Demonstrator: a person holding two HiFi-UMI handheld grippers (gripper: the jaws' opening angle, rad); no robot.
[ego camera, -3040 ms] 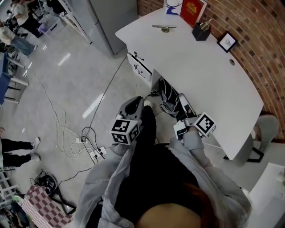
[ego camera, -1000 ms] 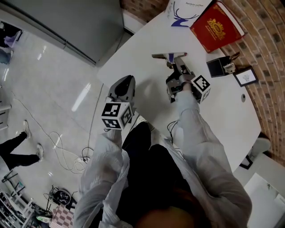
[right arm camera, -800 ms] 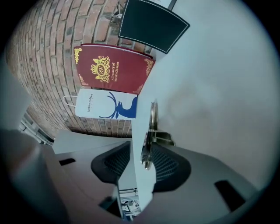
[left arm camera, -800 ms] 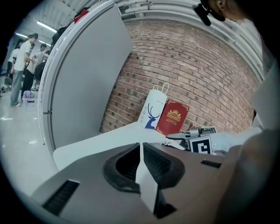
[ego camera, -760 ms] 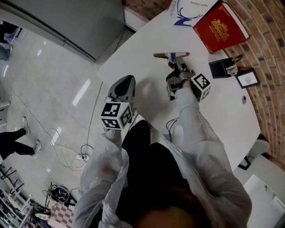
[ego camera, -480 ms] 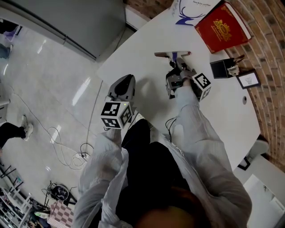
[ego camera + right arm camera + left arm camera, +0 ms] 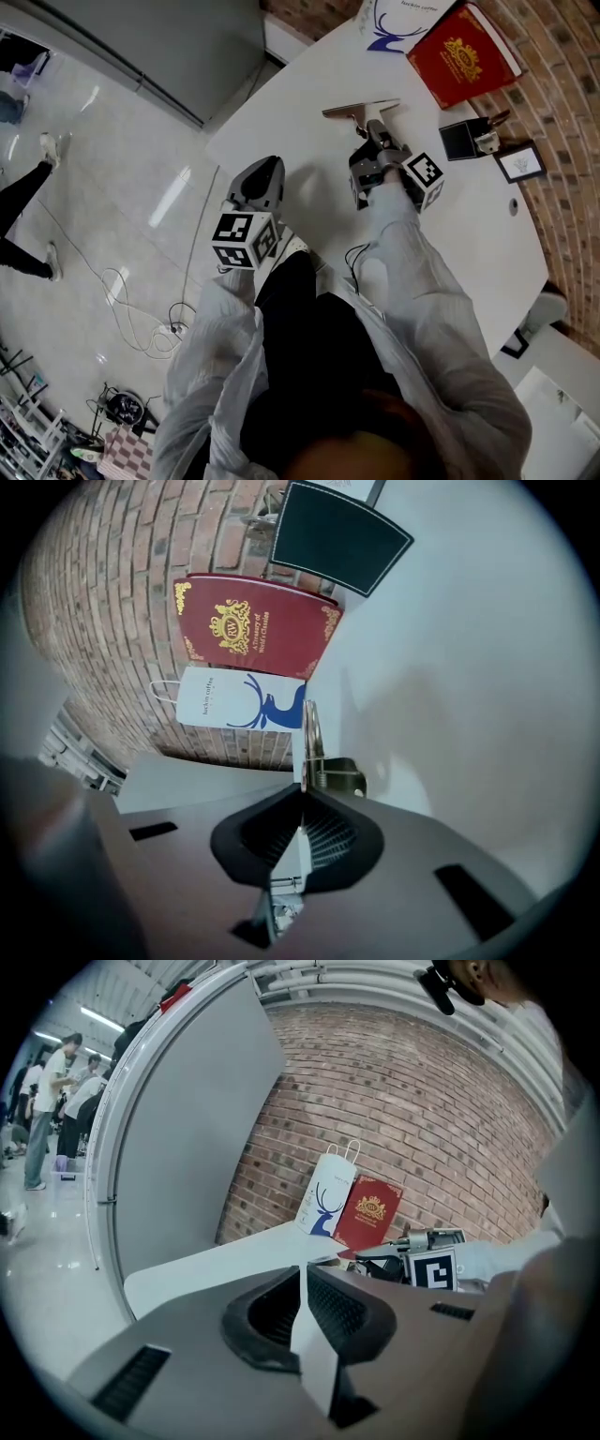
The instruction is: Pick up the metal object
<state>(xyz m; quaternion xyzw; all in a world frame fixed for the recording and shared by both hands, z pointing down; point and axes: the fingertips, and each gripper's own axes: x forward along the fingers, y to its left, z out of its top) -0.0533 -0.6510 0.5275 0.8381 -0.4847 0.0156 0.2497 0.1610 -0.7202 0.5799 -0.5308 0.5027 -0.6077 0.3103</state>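
The metal object [image 7: 359,110] is a thin flat bar with a spring clip, at the far side of the white table [image 7: 309,84]. My right gripper [image 7: 373,128] reaches out to it from the near side. Its jaws have just been closing, and they now pinch the bar. In the right gripper view the metal object [image 7: 310,738] sticks out past the right gripper [image 7: 302,794] tips. My left gripper [image 7: 270,164] hangs by the table's near left edge, apart from the object. In its own view the left gripper [image 7: 305,1267] is shut and holds nothing.
A red book [image 7: 463,52], a white paper bag [image 7: 389,19], a black pen holder [image 7: 461,141] and a small picture frame [image 7: 522,161] stand along the brick wall. A grey cabinet [image 7: 169,47] is at the left. Cables [image 7: 141,309] lie on the floor.
The right gripper's jaws have shut on the metal object, and the bar now sits slightly tilted. The left gripper has stayed put. A person's legs came into view at the far left.
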